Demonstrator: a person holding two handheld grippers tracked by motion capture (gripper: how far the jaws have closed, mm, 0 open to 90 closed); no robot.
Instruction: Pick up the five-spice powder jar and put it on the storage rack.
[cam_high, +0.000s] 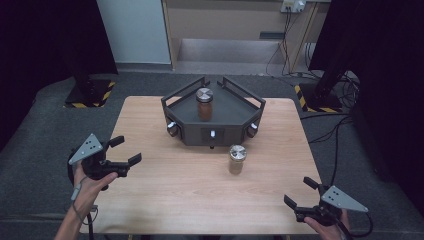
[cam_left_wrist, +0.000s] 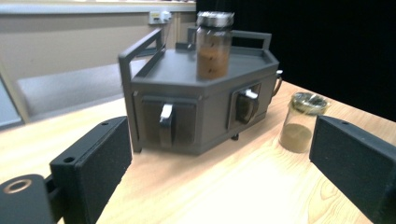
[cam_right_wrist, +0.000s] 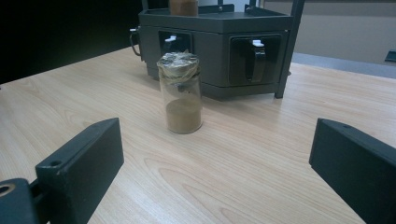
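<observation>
The wooden table (cam_high: 165, 195) carries a dark six-sided rack (cam_high: 212, 117) toward its far side, which serves as the landmark. One spice jar (cam_high: 204, 103) stands upright on top of the rack; a second jar (cam_high: 237, 159) stands on the table just in front of the rack, apart from it. The left gripper (cam_high: 122, 151) and right gripper (cam_high: 300, 192), both nearer than the rack, have jaws spread and empty. To grasp the front jar well, I judge it best to approach level, straddle the glass below the lid, and close gently.
</observation>
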